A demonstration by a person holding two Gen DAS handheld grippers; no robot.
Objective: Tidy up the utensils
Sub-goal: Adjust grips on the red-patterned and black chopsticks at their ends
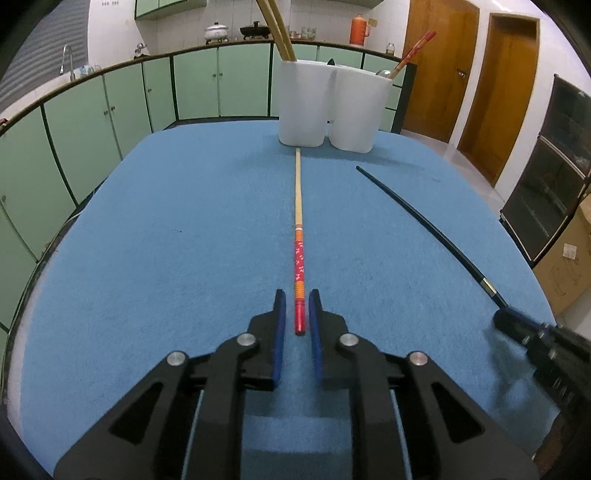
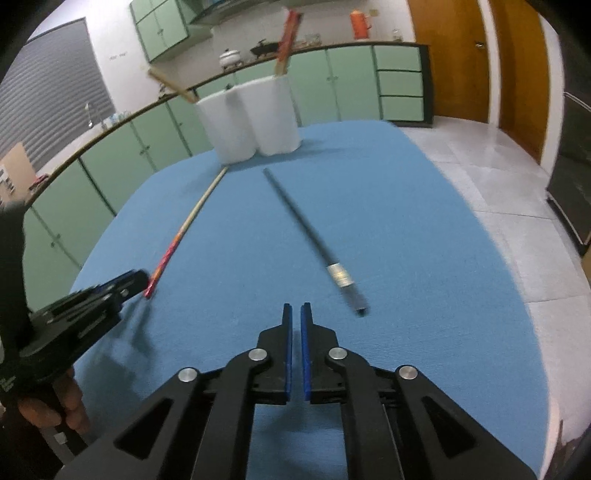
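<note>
A red-handled wooden chopstick (image 1: 298,229) lies lengthwise on the blue table (image 1: 166,240), its tip near two white holders (image 1: 332,107). My left gripper (image 1: 298,295) is open, its jaws on either side of the chopstick's red end, apart from it. A black chopstick (image 2: 314,240) lies to the right; it also shows in the left wrist view (image 1: 424,221). My right gripper (image 2: 295,308) is nearly shut and empty, just left of the black chopstick's near end. The holders (image 2: 255,118) contain wooden chopsticks (image 1: 279,29) and a red-handled one (image 1: 412,53).
Green cabinets (image 1: 129,96) and a counter with pots run behind the table. Wooden doors (image 1: 480,74) and tiled floor (image 2: 498,177) lie to the right. The right gripper appears at the left wrist view's right edge (image 1: 517,325). The left gripper appears in the right wrist view (image 2: 92,299).
</note>
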